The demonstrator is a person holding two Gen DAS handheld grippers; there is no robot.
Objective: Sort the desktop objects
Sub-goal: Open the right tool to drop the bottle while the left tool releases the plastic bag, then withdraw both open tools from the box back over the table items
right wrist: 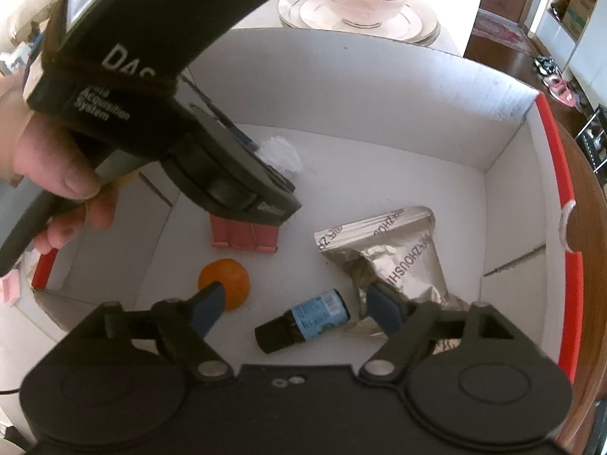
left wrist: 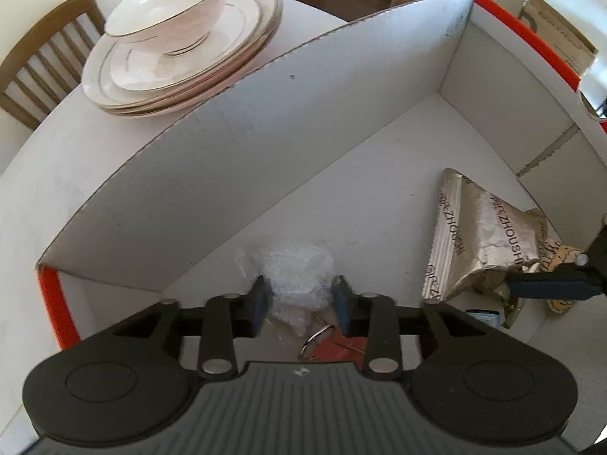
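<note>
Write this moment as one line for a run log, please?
left tongs: open around plastic wad | right tongs: open above small bottle | both inside white box

Matt white cardboard box [left wrist: 265, 121], crinkled shiny foil packet [right wrist: 394, 261], glossy porcelain bowl [left wrist: 170, 11], clear crumpled plastic wrap [left wrist: 296, 273].

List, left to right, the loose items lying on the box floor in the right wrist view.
Orange fruit → pink clip → small dark bottle with a blue label → crumpled silver foil packet. The clear plastic wad is left out, since the left gripper covers most of it.
</note>
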